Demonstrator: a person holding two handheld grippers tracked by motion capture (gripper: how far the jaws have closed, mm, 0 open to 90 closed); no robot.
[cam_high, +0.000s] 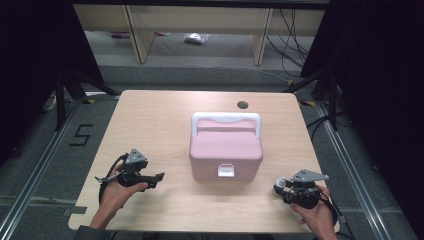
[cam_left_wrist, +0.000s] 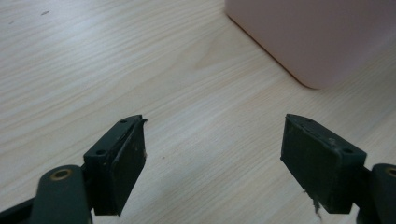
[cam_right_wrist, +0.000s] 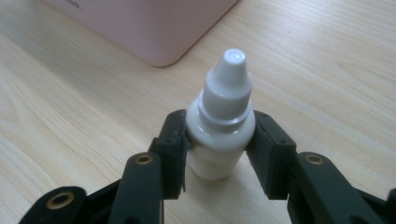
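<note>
A pink lidded box (cam_high: 226, 150) with a white handle and a white front latch stands shut in the middle of the table. My right gripper (cam_high: 281, 188) sits at the front right, shut on a small white dropper bottle (cam_right_wrist: 223, 116) whose ribbed cap points toward the box corner (cam_right_wrist: 154, 28). The pads press the bottle's body from both sides. My left gripper (cam_high: 159, 177) rests at the front left, pointing at the box. Its jaws stand wide open with bare tabletop between them, and the box's near corner (cam_left_wrist: 317, 42) lies ahead of them.
The light wooden table (cam_high: 150, 125) has a round cable hole (cam_high: 242, 105) behind the box. Black stands and cables flank the table on the floor. A wooden shelf frame (cam_high: 140, 35) stands beyond the far edge.
</note>
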